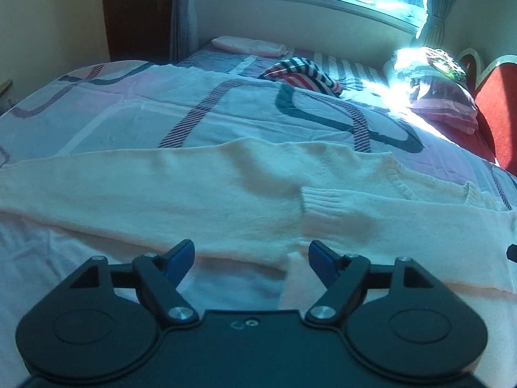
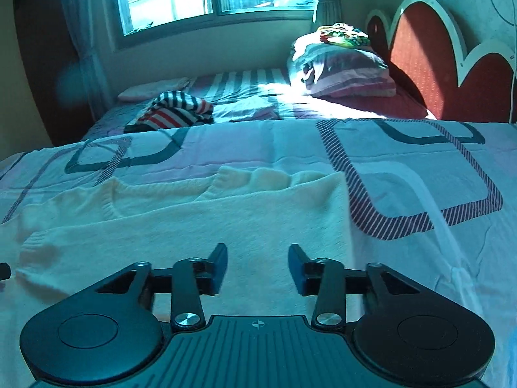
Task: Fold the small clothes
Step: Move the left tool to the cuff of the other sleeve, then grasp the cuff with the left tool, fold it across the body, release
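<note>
A cream knitted sweater [image 1: 200, 190] lies spread flat on the patterned bedspread [image 1: 161, 110]. One sleeve is folded across the body, its ribbed cuff [image 1: 323, 202] near the middle. My left gripper [image 1: 251, 263] is open and empty, just above the sweater's near edge. In the right wrist view the sweater [image 2: 226, 223] shows its ribbed neckline at the left and its right edge. My right gripper [image 2: 258, 268] is open and empty over the sweater's near part.
A striped garment [image 1: 303, 72] lies crumpled further back on the bed, also in the right wrist view [image 2: 176, 108]. Pillows with clothes on top [image 2: 342, 68] lean at the red headboard [image 2: 429, 55]. A folded pink cloth [image 1: 248, 47] lies under the window.
</note>
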Tool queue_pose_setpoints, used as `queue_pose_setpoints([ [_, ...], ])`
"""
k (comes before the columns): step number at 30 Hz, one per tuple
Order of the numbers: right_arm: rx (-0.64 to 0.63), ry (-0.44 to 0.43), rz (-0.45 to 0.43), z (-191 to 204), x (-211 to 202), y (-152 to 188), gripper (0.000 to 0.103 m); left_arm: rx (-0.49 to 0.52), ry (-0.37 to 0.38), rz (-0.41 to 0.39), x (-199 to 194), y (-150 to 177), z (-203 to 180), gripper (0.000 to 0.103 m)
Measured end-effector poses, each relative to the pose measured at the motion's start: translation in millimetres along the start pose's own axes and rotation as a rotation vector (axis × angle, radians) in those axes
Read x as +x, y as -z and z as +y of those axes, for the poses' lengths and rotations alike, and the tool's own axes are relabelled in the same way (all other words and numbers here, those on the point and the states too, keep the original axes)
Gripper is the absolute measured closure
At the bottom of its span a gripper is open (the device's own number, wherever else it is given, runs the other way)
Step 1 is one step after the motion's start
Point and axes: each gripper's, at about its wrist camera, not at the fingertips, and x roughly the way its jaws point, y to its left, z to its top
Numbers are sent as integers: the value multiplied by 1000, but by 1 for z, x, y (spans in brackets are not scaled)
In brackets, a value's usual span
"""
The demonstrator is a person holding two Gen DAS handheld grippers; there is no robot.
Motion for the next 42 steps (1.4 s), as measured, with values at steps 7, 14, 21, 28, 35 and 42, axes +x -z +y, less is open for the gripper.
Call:
queue_pose_setpoints([
  [7, -69, -99, 11, 63, -11, 14, 58, -184, -60, 32, -12, 5, 87, 27],
  [14, -116, -166, 16, 128, 0, 15, 58, -367, -72, 57, -13, 9, 165, 32],
  [21, -134, -203, 22, 186, 15, 14, 58, -474, -76, 35, -7, 2, 227, 34],
  [28, -125, -166, 41, 215, 37, 15, 58, -544, -16, -8, 11, -8, 261, 27],
  [35, -128, -117, 89, 217, 59, 24, 58, -636, 11, -93, 25, -15, 279, 67],
  [42, -182, -97, 75, 223, 61, 31, 58, -645, 21, -125, 27, -16, 281, 101],
])
